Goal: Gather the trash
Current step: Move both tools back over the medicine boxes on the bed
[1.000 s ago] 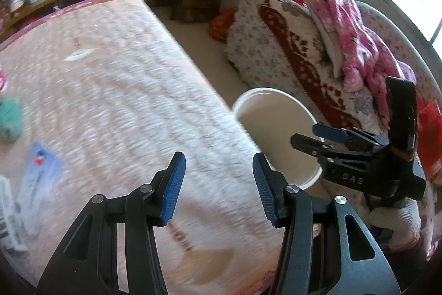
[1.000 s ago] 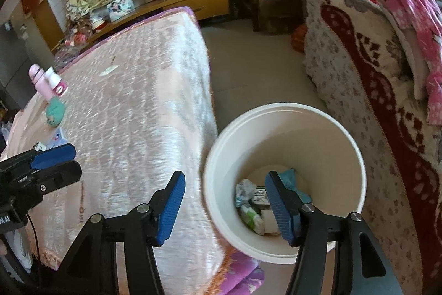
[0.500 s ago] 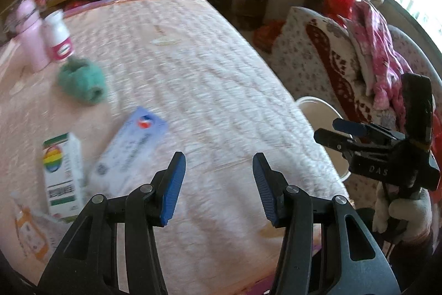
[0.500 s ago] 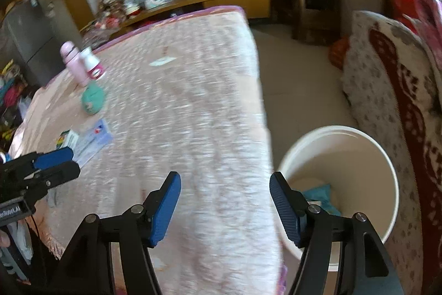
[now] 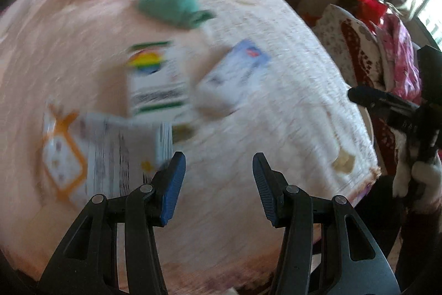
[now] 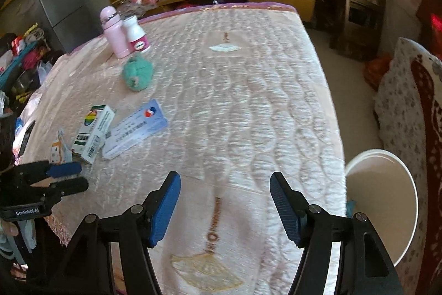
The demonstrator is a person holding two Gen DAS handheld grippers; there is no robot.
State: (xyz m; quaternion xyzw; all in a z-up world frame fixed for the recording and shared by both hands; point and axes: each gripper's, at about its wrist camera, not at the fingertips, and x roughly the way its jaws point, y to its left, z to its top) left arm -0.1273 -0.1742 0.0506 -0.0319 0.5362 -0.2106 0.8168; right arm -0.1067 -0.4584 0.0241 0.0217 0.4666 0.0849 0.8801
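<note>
While both tools hang empty over the bed, the left gripper [image 5: 218, 184] holds its jaws apart just short of the litter and the right gripper [image 6: 225, 208] stands agape above bare quilt [image 6: 248, 101]. Nearest lies a rainbow-marked carton [image 6: 94, 129], touching a flat blue-white box [image 6: 135, 127]; both look light, stiff and crushable, best pinched across the narrow sides. A green cloth [image 6: 138, 71], pink flask [image 6: 114, 32] and white bottle [image 6: 136, 33] sit beyond, well clear. The bucket [image 6: 386, 201] waits by the bed.

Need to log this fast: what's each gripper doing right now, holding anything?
Left gripper: open, holding nothing, above the bed.
Right gripper: open, holding nothing, above the bed.
</note>
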